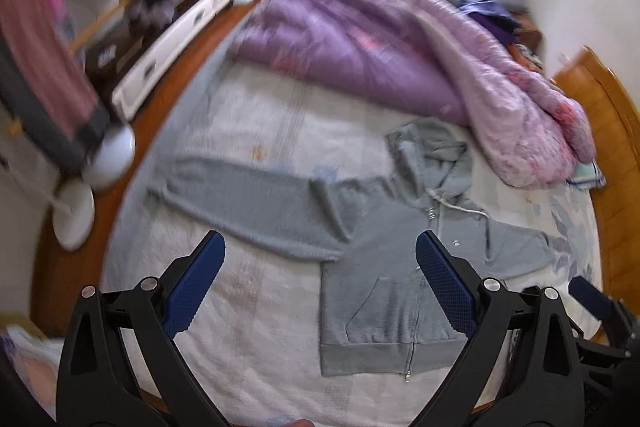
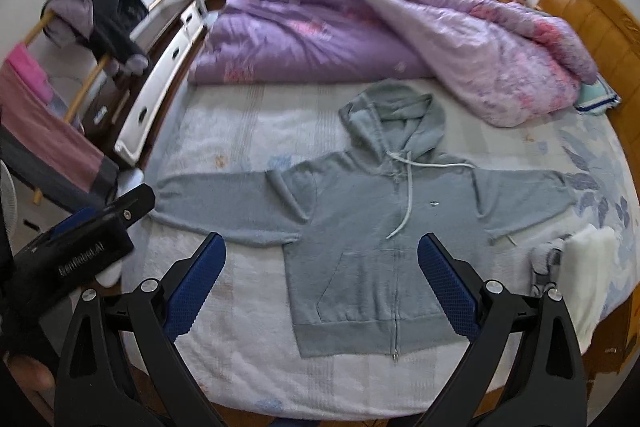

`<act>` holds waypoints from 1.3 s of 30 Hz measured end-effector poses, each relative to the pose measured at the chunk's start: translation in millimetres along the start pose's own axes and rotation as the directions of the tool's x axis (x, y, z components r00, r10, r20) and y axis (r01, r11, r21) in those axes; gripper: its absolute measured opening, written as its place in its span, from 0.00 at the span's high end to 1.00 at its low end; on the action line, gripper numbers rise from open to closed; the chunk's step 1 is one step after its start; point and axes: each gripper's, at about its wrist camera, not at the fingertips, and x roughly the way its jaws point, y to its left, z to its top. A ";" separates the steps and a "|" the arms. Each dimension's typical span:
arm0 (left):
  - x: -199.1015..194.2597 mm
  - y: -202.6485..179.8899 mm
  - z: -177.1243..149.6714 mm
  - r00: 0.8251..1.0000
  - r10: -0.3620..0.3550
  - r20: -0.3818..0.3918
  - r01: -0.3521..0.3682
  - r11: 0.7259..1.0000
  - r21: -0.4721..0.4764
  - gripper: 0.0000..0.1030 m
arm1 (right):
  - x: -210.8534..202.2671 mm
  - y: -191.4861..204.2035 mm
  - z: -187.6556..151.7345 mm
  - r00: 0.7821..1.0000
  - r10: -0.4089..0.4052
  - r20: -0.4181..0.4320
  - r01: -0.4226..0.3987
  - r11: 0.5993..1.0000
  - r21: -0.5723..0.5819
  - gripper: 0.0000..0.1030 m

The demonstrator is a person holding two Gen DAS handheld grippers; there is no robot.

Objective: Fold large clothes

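A wide bed covered in a pale, faintly flowered quilted sheet (image 2: 248,311) fills most of both views, with a bulky purple-and-pink satin duvet (image 2: 360,39) heaped across the upper middle of the frame and an orange wooden headboard (image 2: 592,27) at the upper right. The task's garment, a large grey zip-front hooded sweatshirt (image 2: 360,247), lies flat and face up in the centre of the right wrist view, hood toward the duvet, hem toward the bottom of the frame, both sleeves stretched out sideways; in the left wrist view the same sweatshirt (image 1: 380,287) sits right of centre, somewhat blurred. Nothing is folded yet, so the step in hand looks like the approach for a first sleeve fold. The right gripper (image 2: 320,287) has its blue-padded fingers spread wide apart and empty above the hem, and the left gripper (image 1: 320,287) is likewise spread and holding nothing. To do this well, each claw should probably pinch a sleeve near its cuff, the long left-hand sleeve (image 2: 224,207) first, lift only enough to clear the sheet, and carry it across the chest so the crease falls along the shoulder line. The white drawstring (image 2: 406,203) trails loose over the zip and may bunch under a fold; a white folded cloth (image 2: 588,267) lies at the right edge, near the other cuff.
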 end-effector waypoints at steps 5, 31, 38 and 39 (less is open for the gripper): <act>91.7 81.5 -9.2 0.998 0.024 -0.063 -0.036 0.980 -0.194 0.07 | 90.9 7.5 4.6 0.997 0.001 -0.073 -0.005 0.998 -0.059 0.10; 319.7 320.9 6.1 0.982 0.157 -0.101 -0.186 0.790 -0.584 0.79 | 323.8 -24.0 -31.1 0.953 0.211 -0.218 -0.204 0.977 0.053 0.58; 246.0 311.2 15.0 0.968 0.250 0.019 -0.200 0.815 -0.544 0.87 | 373.2 -13.8 -23.9 0.926 0.256 -0.277 -0.241 0.967 0.087 0.80; 234.2 306.8 16.0 0.968 0.247 0.040 -0.187 0.820 -0.541 0.87 | 387.3 -13.1 -27.1 0.915 0.259 -0.310 -0.241 0.966 0.096 0.80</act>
